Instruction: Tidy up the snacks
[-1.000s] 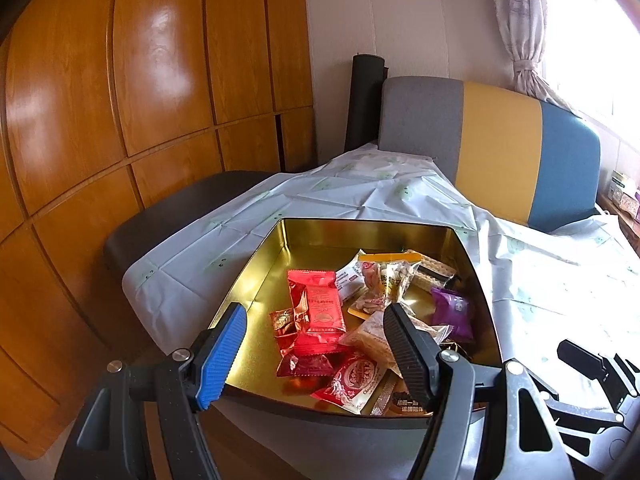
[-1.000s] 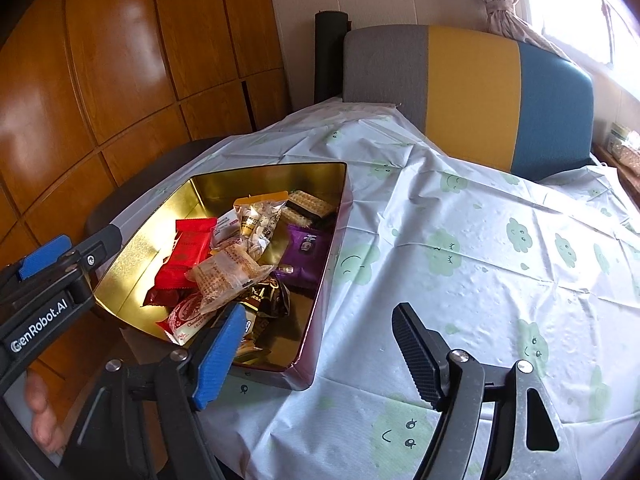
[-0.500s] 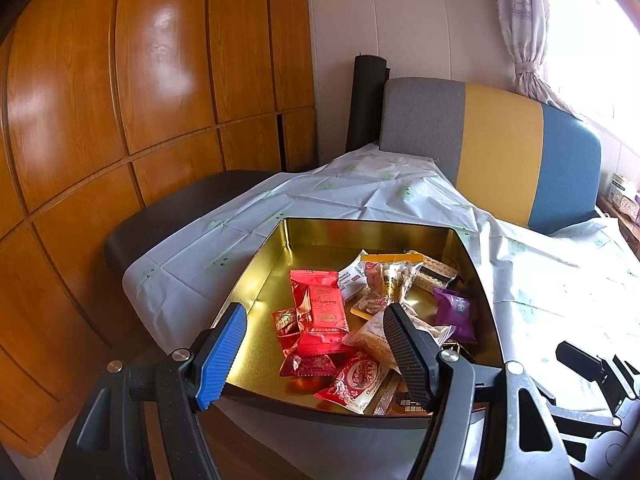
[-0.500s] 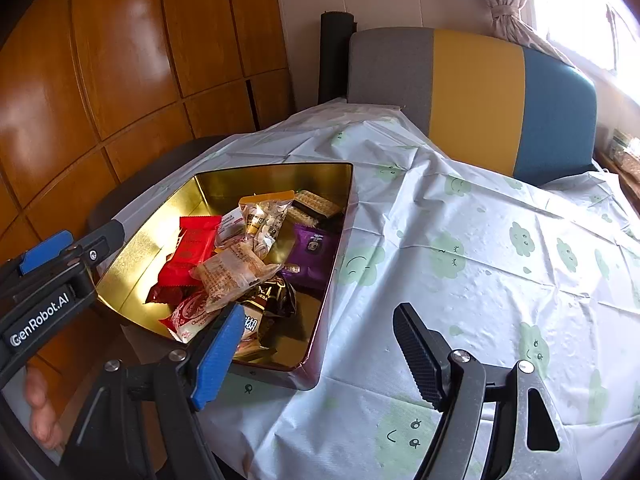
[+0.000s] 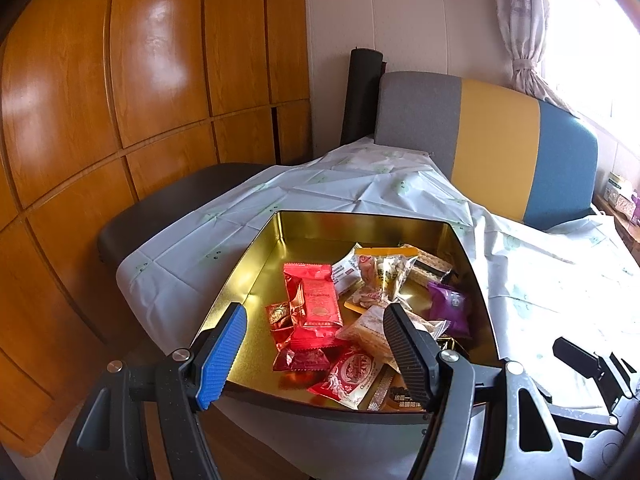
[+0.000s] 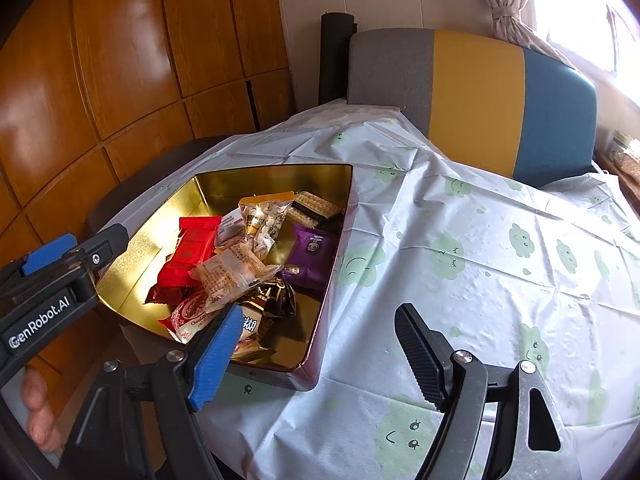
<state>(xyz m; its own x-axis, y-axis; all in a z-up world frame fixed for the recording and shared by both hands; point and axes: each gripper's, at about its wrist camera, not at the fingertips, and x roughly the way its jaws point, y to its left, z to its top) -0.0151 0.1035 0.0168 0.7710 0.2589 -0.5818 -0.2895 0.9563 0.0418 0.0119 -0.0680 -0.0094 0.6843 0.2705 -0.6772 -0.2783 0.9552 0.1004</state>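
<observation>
Gold tin sits at the tabletop's left near corner, loaded with snack packets: red, purple, clear-wrapped biscuit. Packet print is too small to read. "enRobot.AI" is legible on the left tongs. Left tongs and right tongs both gape, nothing between the pads. The right half of the tabletop is bare cloth.

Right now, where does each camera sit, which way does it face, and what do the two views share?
Left wrist: on the open left gripper, above the gold tin's near edge, aimed down at the snacks; right gripper lower right.
Right wrist: on the open right gripper, over the tablecloth beside the tin; left gripper and fingers at left.
Shared: tin, purple packet, striped chair.
</observation>
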